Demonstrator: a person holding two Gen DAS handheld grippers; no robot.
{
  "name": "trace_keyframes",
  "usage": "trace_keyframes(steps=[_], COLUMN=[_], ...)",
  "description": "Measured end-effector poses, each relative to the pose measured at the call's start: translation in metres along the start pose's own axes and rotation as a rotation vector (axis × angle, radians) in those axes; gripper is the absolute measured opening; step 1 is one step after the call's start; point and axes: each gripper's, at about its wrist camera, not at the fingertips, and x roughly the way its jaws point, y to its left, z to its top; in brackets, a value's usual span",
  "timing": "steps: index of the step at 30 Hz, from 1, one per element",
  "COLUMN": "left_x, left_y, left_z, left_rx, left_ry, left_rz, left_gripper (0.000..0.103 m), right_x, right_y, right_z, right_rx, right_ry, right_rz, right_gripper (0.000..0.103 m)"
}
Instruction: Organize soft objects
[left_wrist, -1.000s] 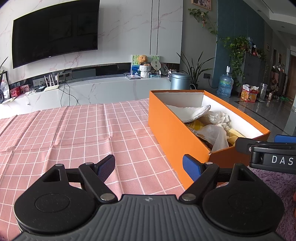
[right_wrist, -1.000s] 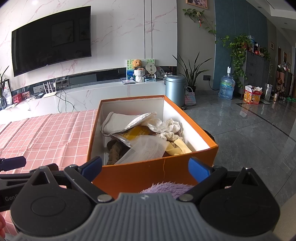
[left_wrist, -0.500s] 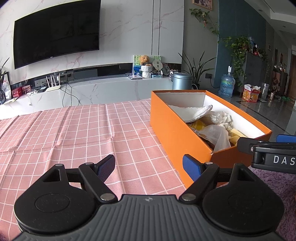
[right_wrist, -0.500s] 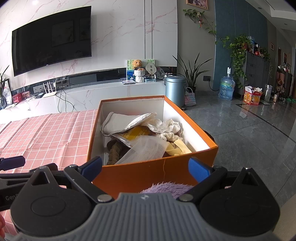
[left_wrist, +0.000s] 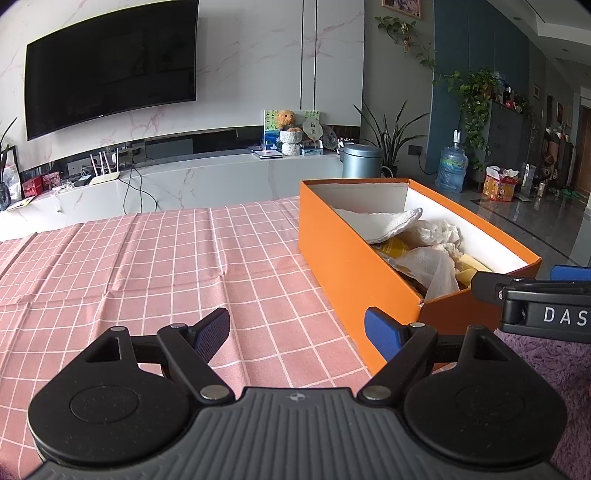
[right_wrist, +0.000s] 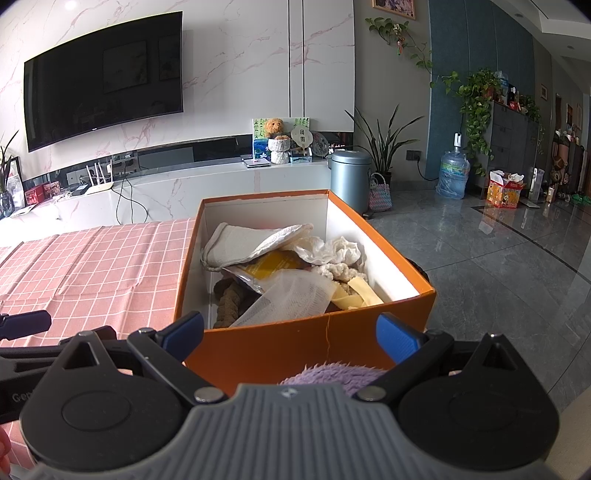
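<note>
The left gripper (left_wrist: 295, 330) is spread wide and holds nothing, above the pink checked tablecloth (left_wrist: 147, 266) that lies bare to its left; the right gripper (right_wrist: 290, 332) is also released, facing the near wall of the orange box (right_wrist: 295, 350); a purple fluffy object (right_wrist: 332, 374) lies just beside that wall; cloths (right_wrist: 251, 242) fill the box.

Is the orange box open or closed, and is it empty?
Open and not empty: the orange box has no lid on it, and cloths and other soft items lie inside.

Soft, even daylight; sharp focus; fisheye-bent, dark-vignetted edges
</note>
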Motion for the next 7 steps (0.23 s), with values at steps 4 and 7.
trace_keyframes(steps=[4, 7], left_x=[0.0002, 0.0001], left_y=[0.0006, 0.0004], left_z=[0.0, 0.0], left_rx=[0.0, 0.0], left_ry=[0.001, 0.0], left_rz=[-0.001, 0.002], left_gripper=[0.097, 0.097], right_x=[0.0, 0.0001], right_y=[0.0, -0.0001], right_z=[0.0, 0.0], right_rx=[0.0, 0.0], right_ry=[0.0, 0.0], right_rz=[0.0, 0.0], right_gripper=[0.098, 0.098])
